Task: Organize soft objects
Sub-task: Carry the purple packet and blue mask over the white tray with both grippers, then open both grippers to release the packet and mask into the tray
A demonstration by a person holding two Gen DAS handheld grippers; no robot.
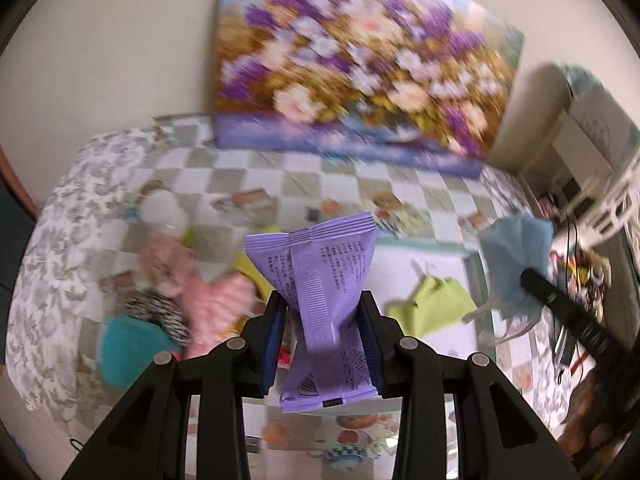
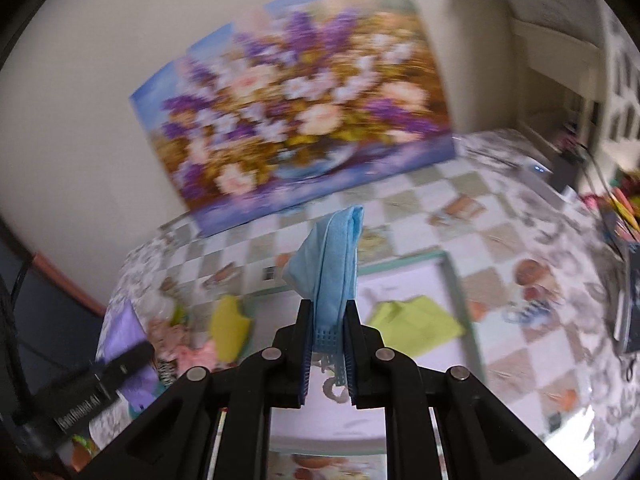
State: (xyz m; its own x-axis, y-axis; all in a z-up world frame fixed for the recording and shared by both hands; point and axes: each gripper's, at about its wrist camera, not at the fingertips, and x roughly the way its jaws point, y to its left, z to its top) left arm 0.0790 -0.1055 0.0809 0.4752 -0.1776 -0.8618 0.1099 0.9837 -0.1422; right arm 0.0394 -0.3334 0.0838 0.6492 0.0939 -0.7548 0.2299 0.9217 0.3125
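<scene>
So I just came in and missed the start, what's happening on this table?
A person is sorting soft things with a gripper in each hand. The left gripper is clamped on a purple packet, and the right gripper is clamped on a blue face mask, both lifted above the table. A green cloth lies on the white tray; more soft items sit piled to the left.

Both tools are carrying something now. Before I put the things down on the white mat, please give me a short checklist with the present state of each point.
1. Left tool shut on the purple packet: ok.
2. Right tool shut on the blue face mask: ok.
3. White mat has bare space beside the green cloth: ok.
4. Mask ear loop hangs free below the tool: not ok, it may snag.
5. Tools well apart from each other: ok.
6. Height above the mat: cannot tell, pictures are blurred.
</scene>
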